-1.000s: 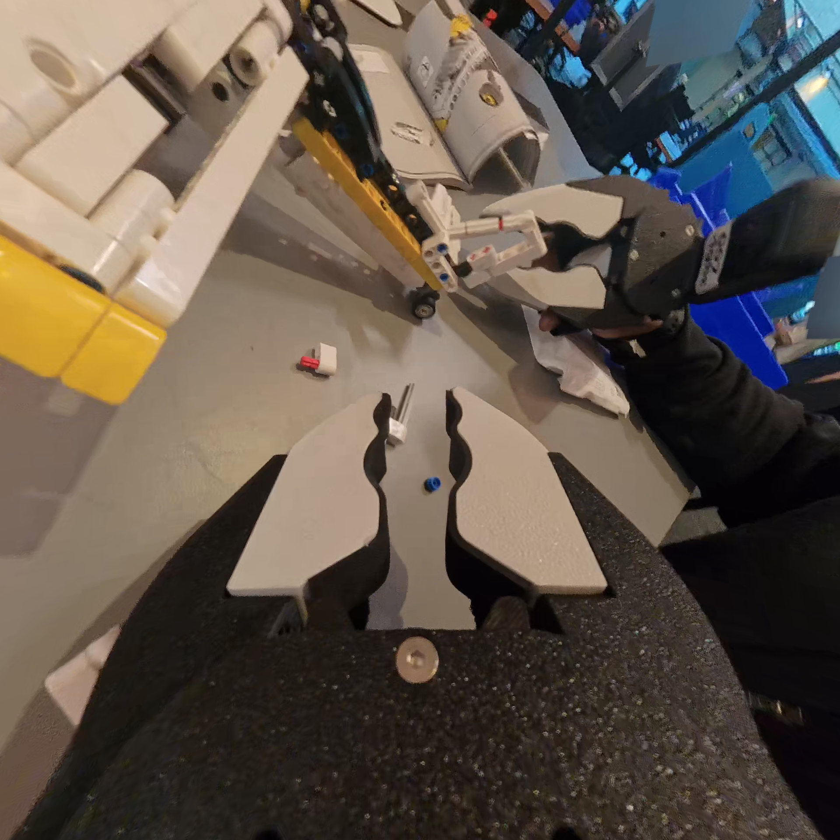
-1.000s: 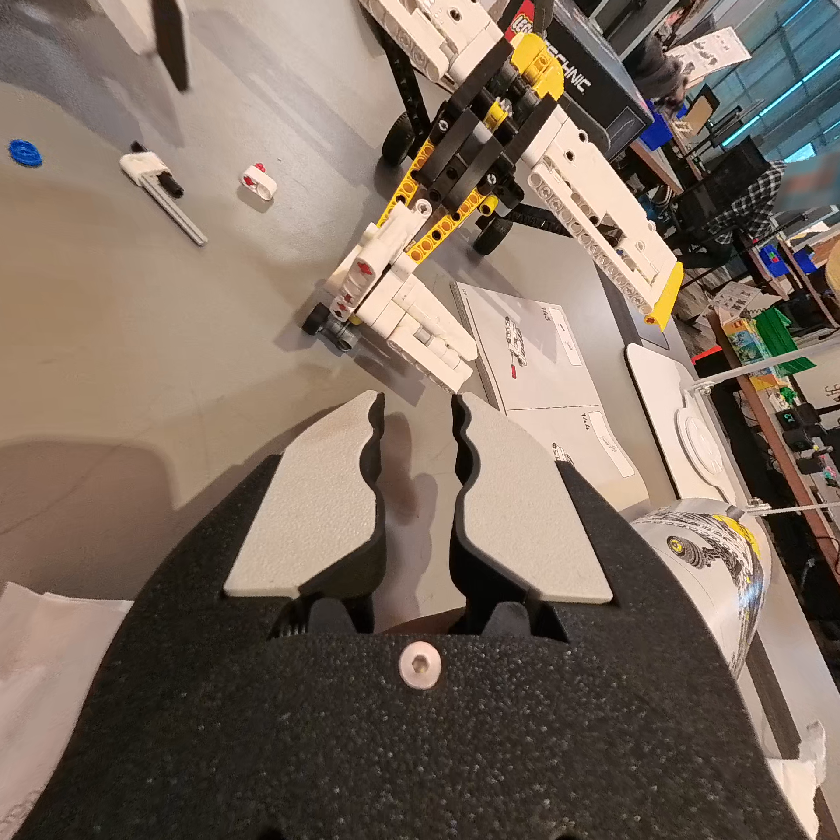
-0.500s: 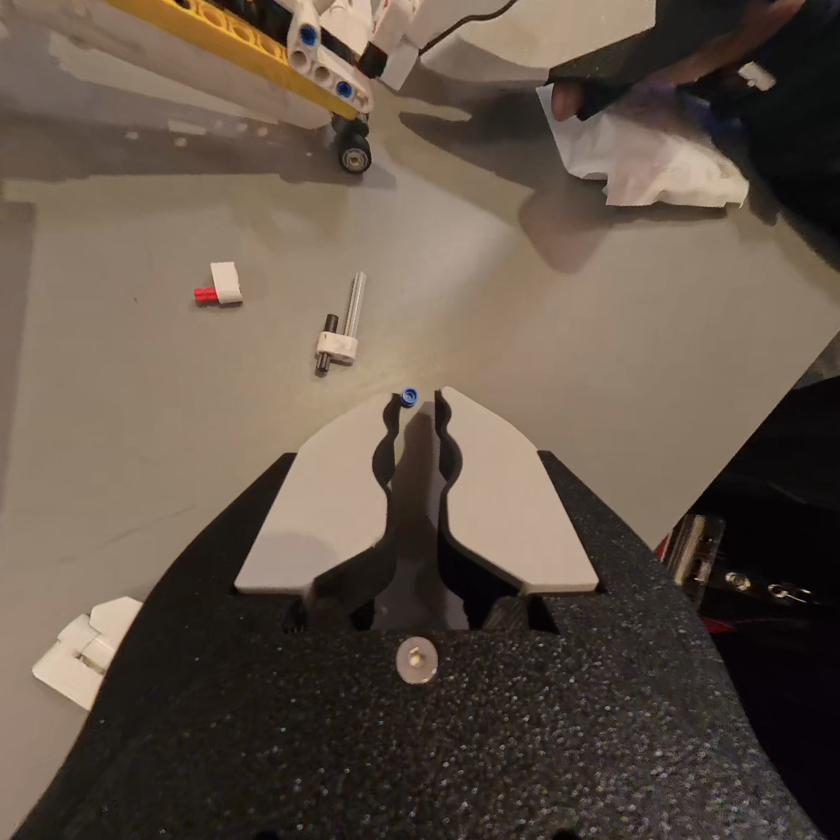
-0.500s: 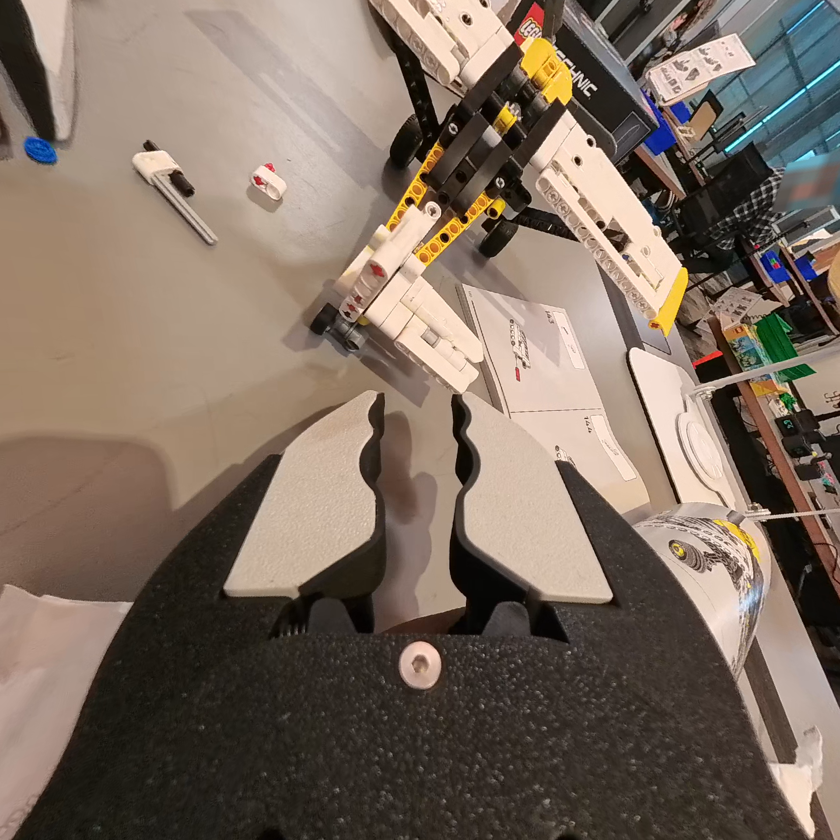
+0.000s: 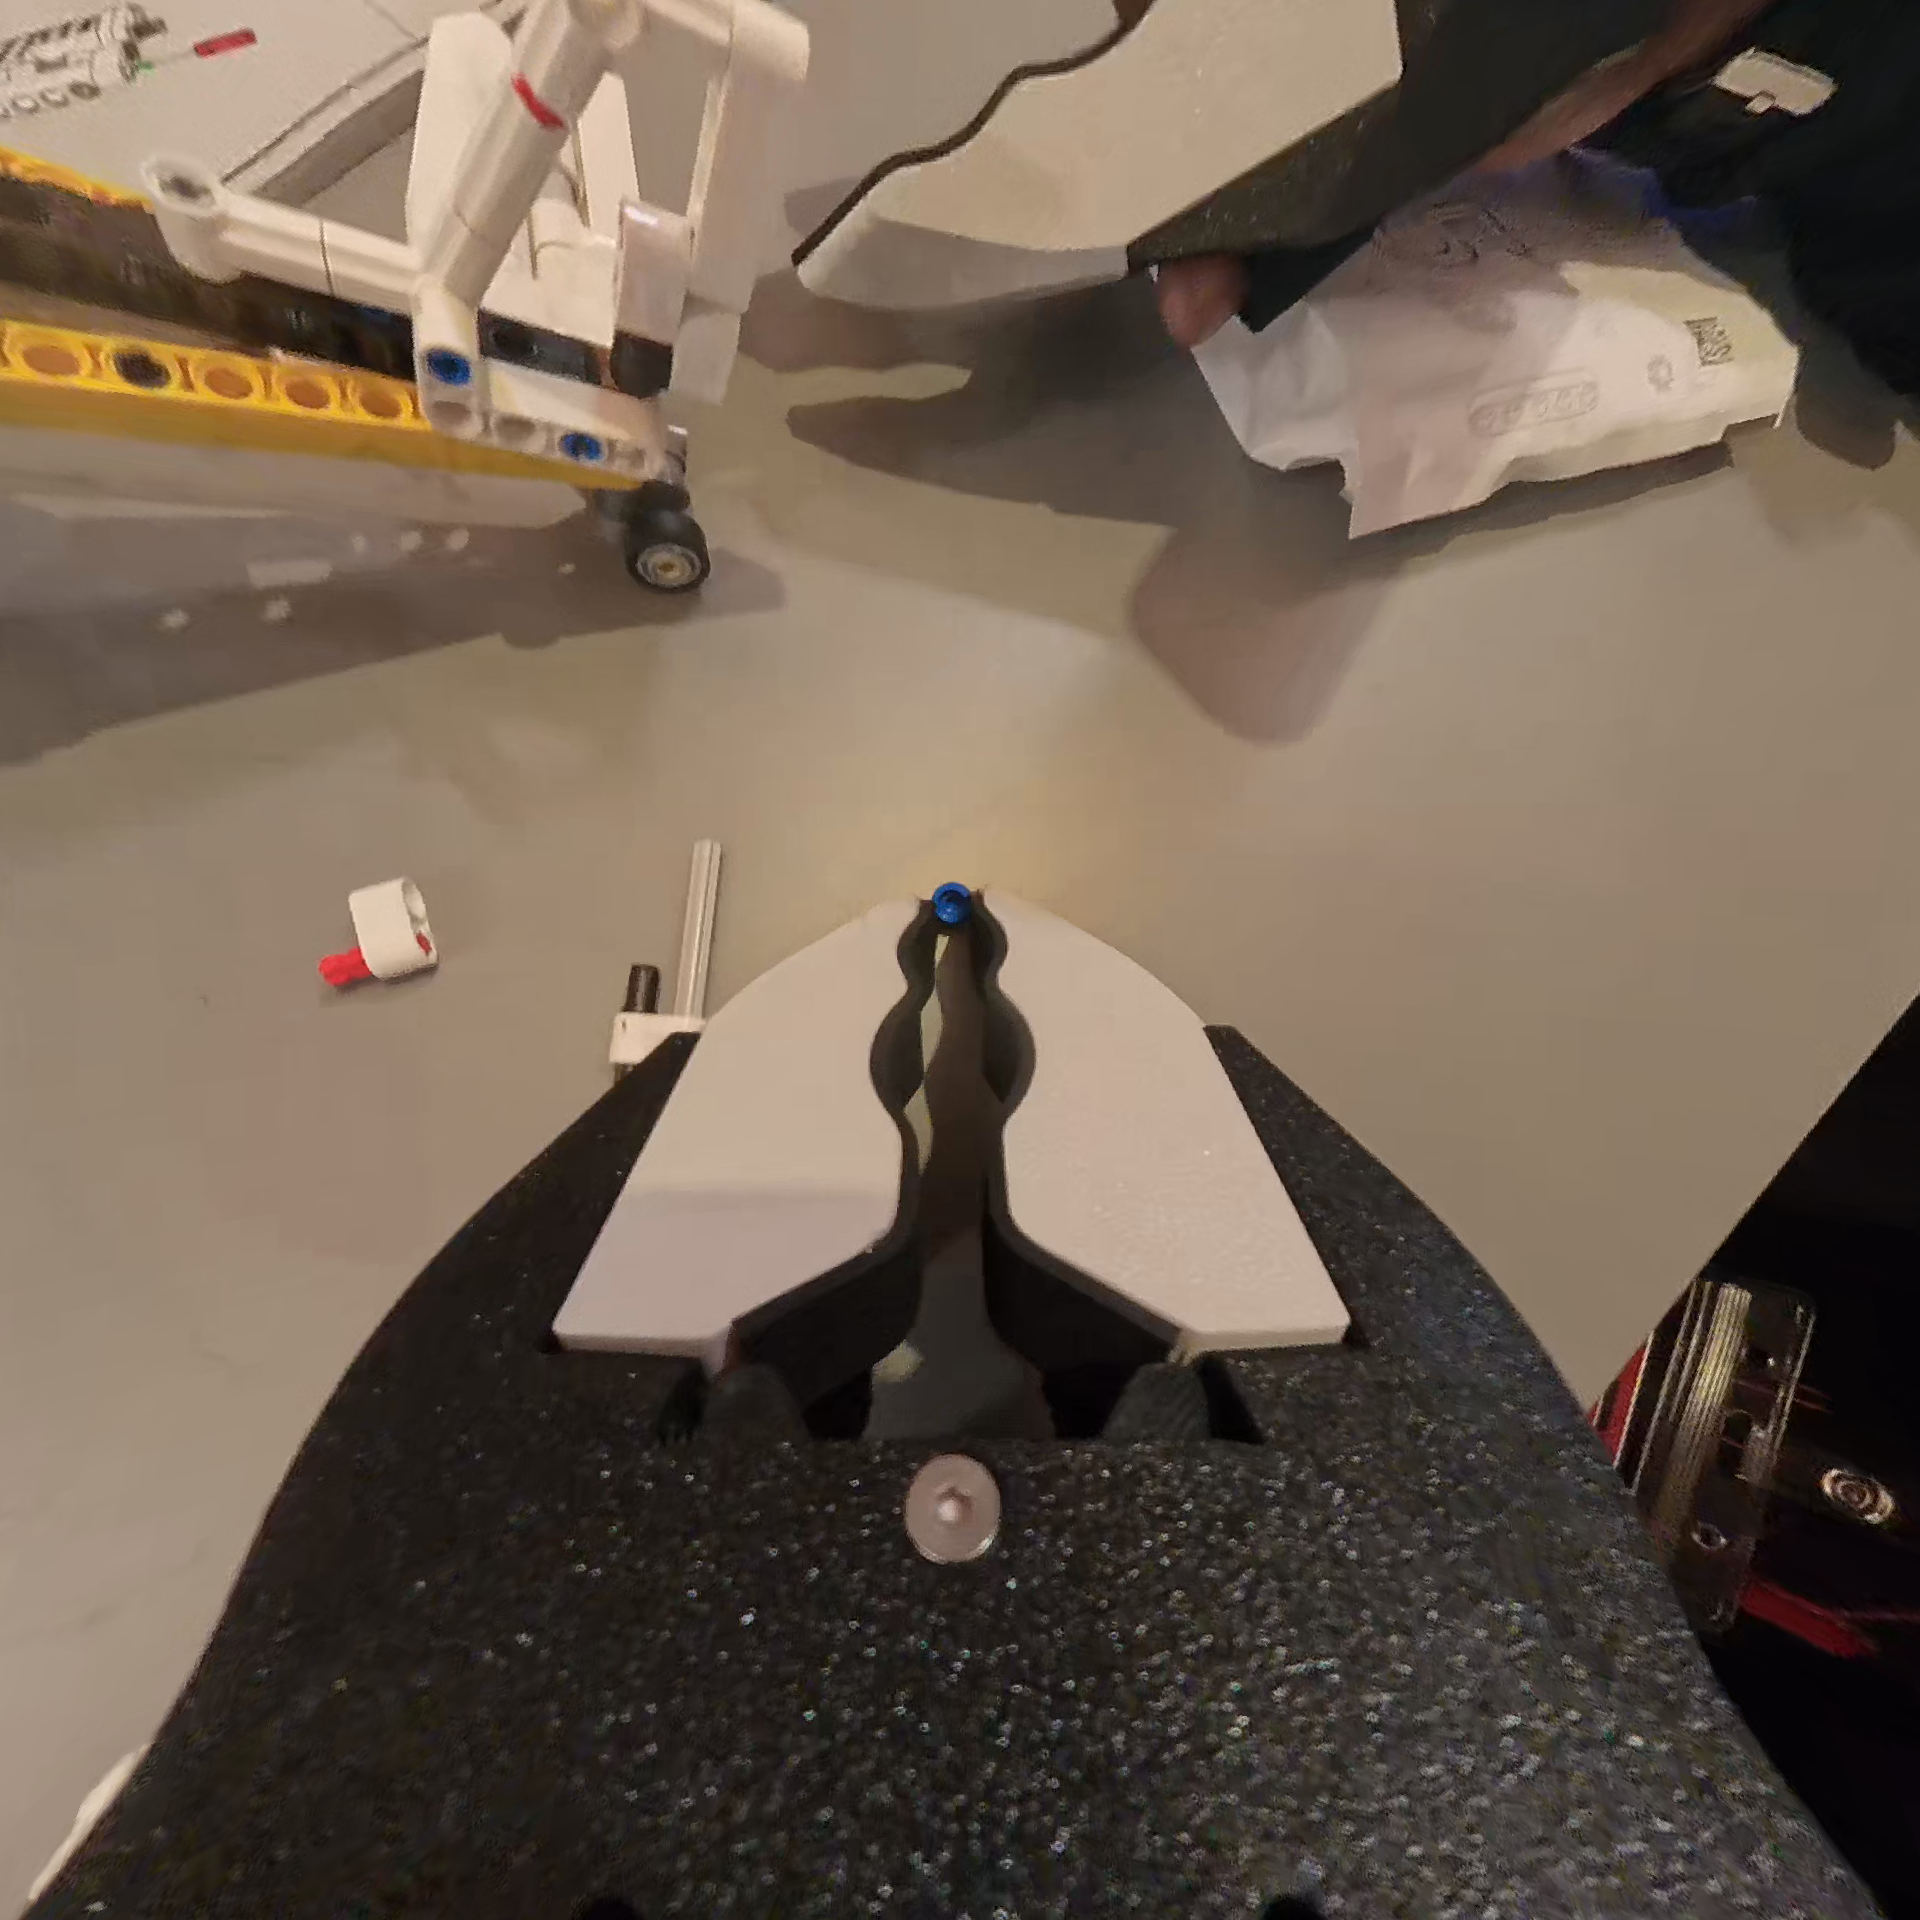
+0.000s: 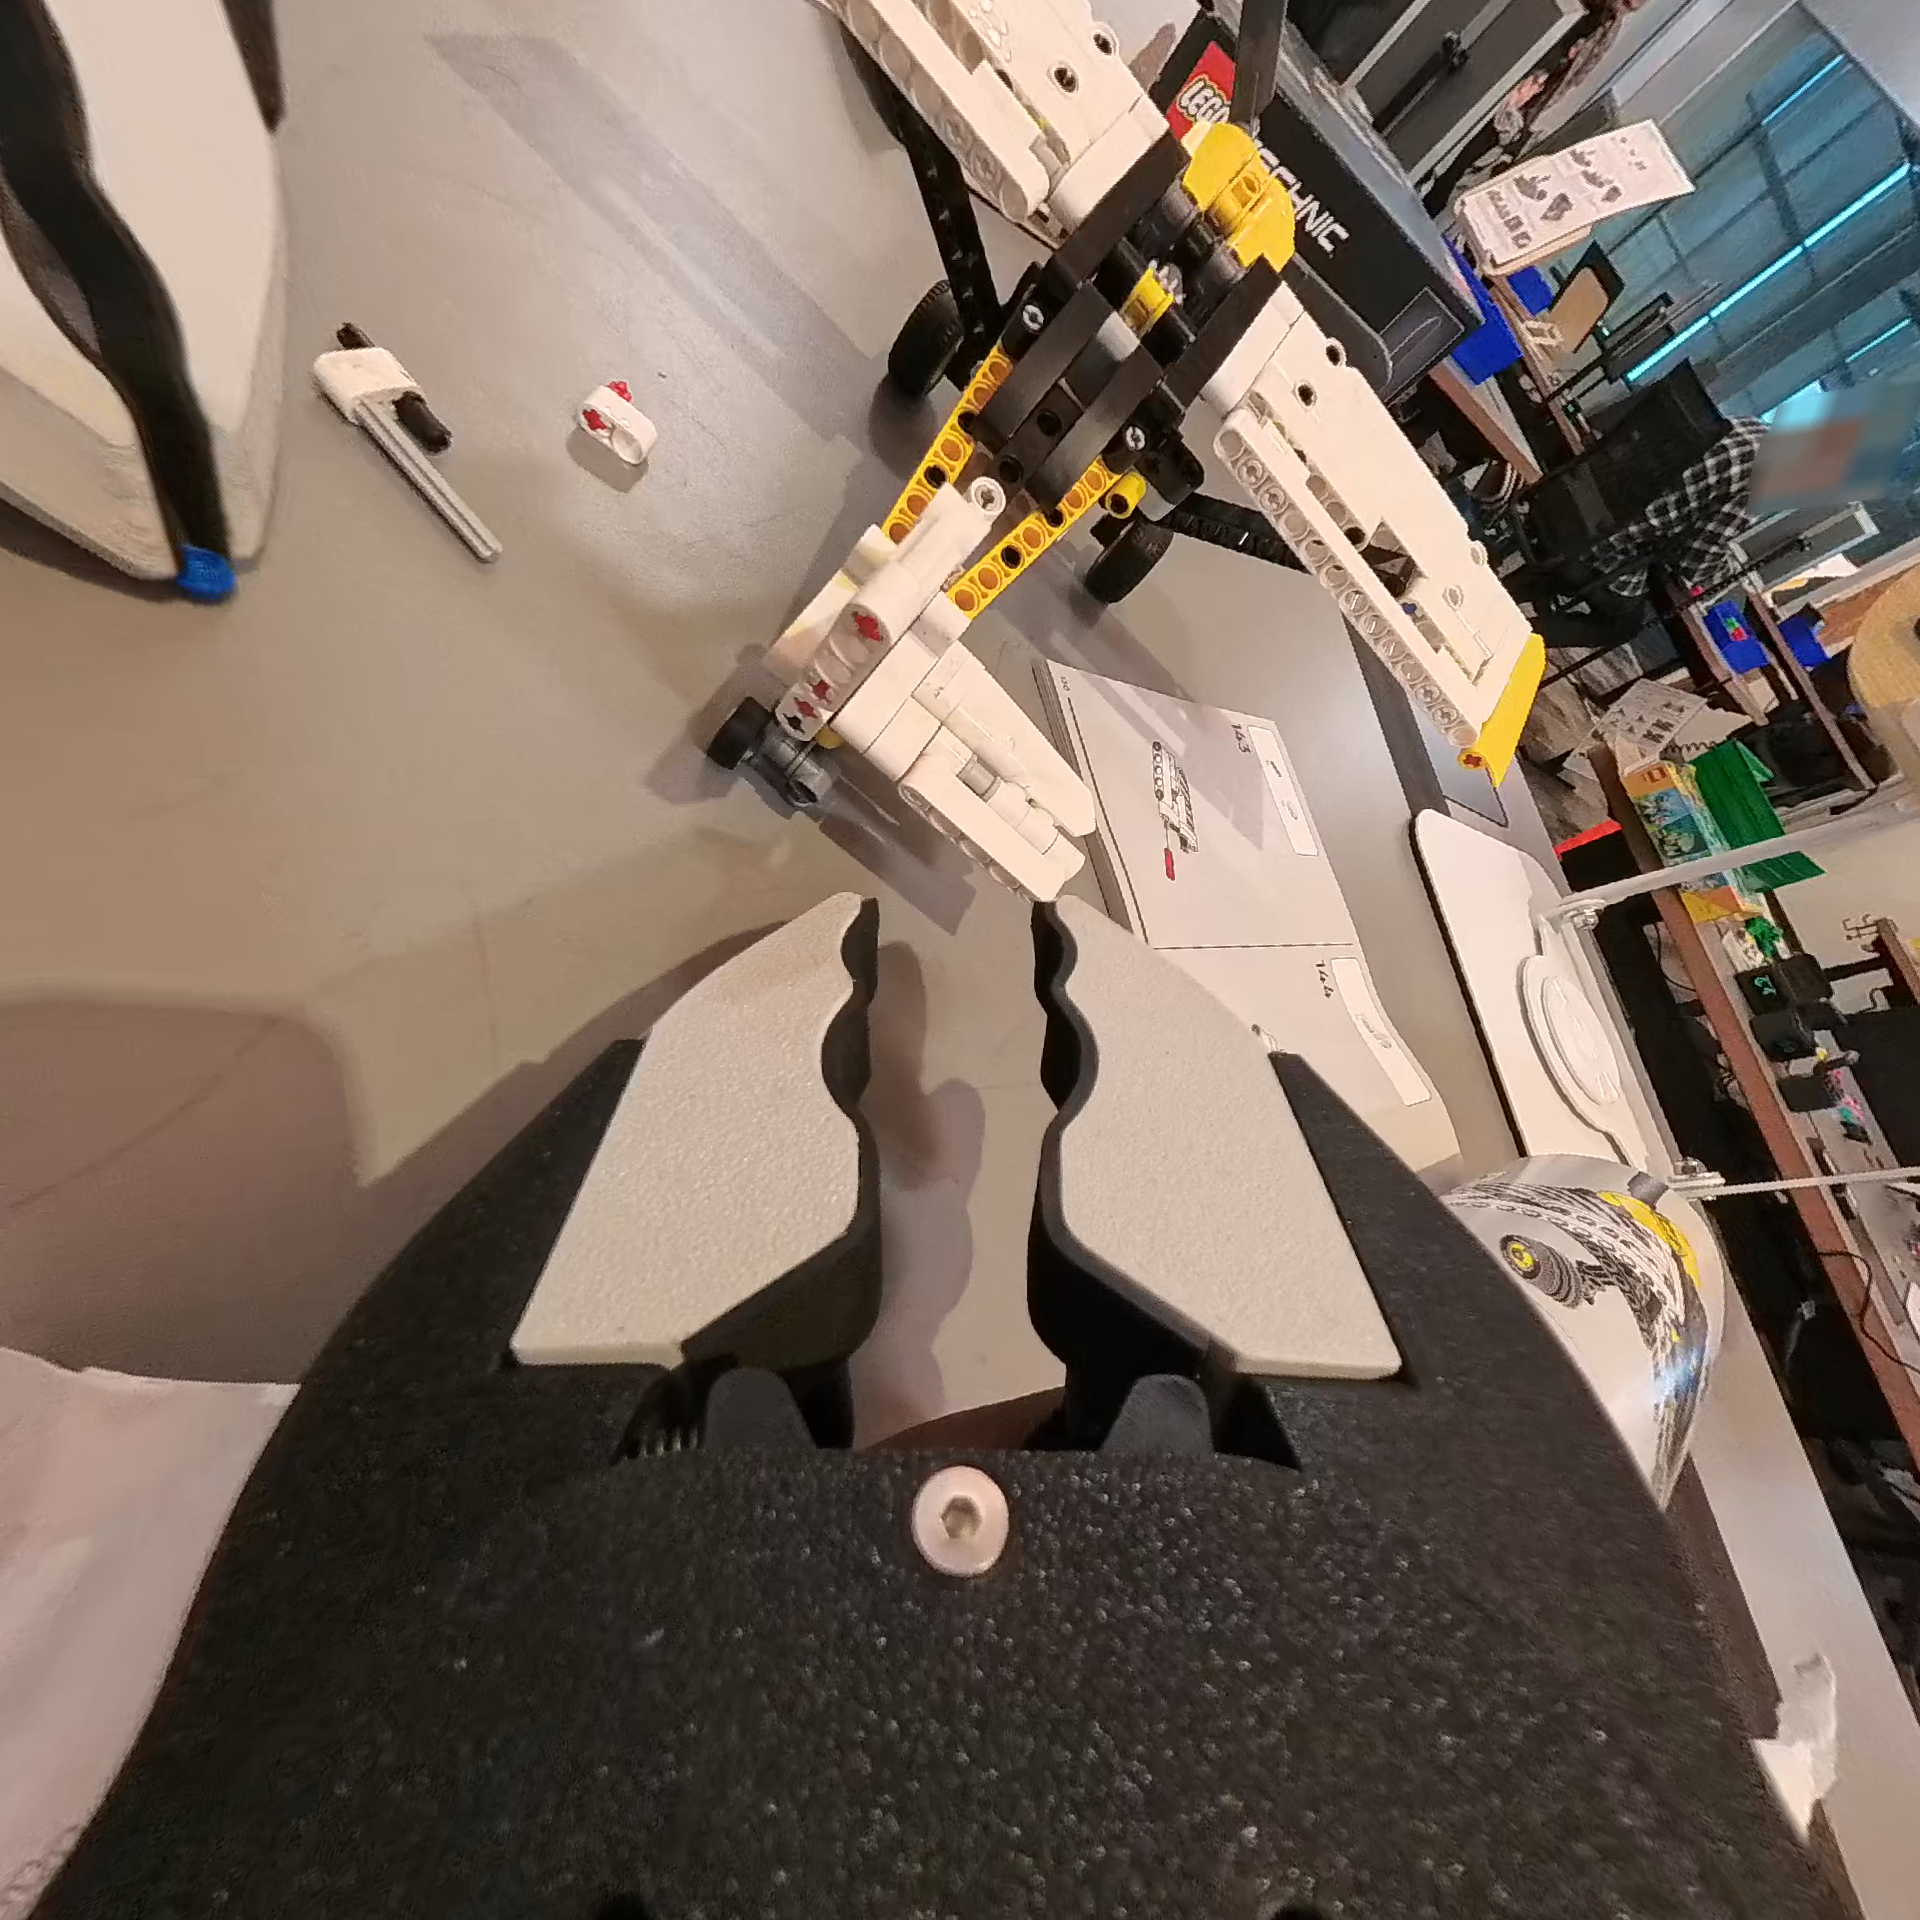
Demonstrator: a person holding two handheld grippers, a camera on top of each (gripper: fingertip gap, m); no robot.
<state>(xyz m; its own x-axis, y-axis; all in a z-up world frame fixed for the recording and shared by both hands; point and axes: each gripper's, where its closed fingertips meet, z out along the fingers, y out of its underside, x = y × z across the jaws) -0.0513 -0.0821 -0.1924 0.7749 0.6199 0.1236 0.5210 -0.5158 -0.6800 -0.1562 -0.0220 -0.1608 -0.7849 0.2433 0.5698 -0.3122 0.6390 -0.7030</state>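
My left gripper is shut on a small blue peg, pinched at the very fingertips just above the grey table. The right wrist view shows the same grasp, with the blue peg at the tips of the left gripper. My right gripper is open and empty, above the table near the nose of a white, yellow and black brick-built aircraft model. The model also shows in the left wrist view.
A grey axle with a white connector and black pin and a white connector with a red pin lie left of the left gripper. An open instruction booklet, a dark box and white paper are on the table. Left tips to right tips: about 12 cm.
The left gripper moved over the blue peg and its jaws closed on it at the tips. The right gripper stayed open and barely moved.
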